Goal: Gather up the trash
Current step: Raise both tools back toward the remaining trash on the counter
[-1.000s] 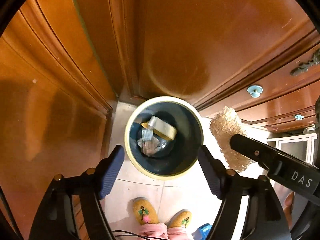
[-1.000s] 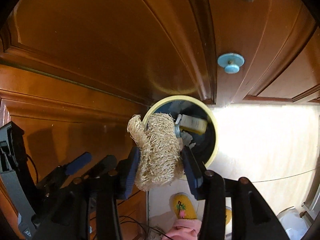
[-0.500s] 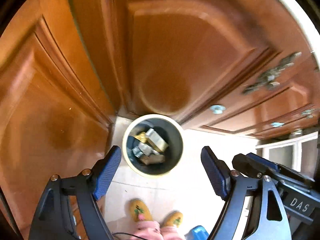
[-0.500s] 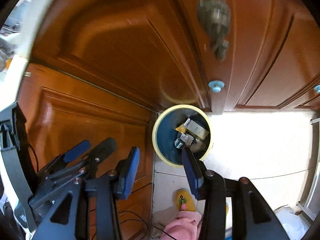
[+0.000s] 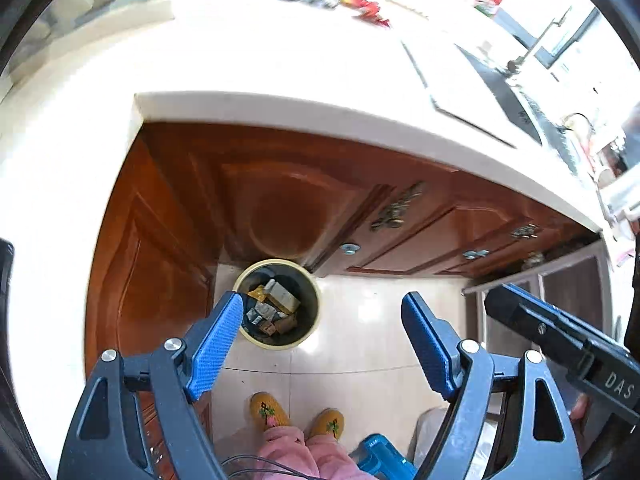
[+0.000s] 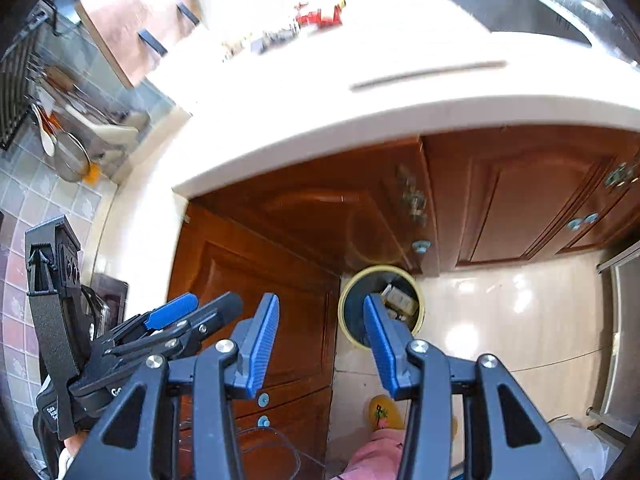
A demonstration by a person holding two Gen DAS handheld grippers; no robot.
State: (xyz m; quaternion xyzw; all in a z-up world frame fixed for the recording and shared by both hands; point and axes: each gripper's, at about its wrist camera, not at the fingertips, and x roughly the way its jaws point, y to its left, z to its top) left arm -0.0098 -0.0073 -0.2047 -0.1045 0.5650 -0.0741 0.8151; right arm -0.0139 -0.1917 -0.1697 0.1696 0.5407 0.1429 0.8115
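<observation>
Clearly wide apart with nothing between: blue ribbed fingers of the left gripper (image 5: 322,328). Narrower but also empty: right gripper (image 6: 318,330), fingers clear of everything. Far below on the pale glossy tile floor (image 5: 360,344), against glossy brown wooden cabinet doors (image 5: 280,208): round dark bin with a cream rim (image 5: 278,306), trash inside, a boxy carton and crumpled scraps, hard to make out. White stone counter (image 5: 280,108) above, overexposed; items on it blurred. Yellow embroidered slippers (image 5: 268,410) at the lower edge, partly cut off
</observation>
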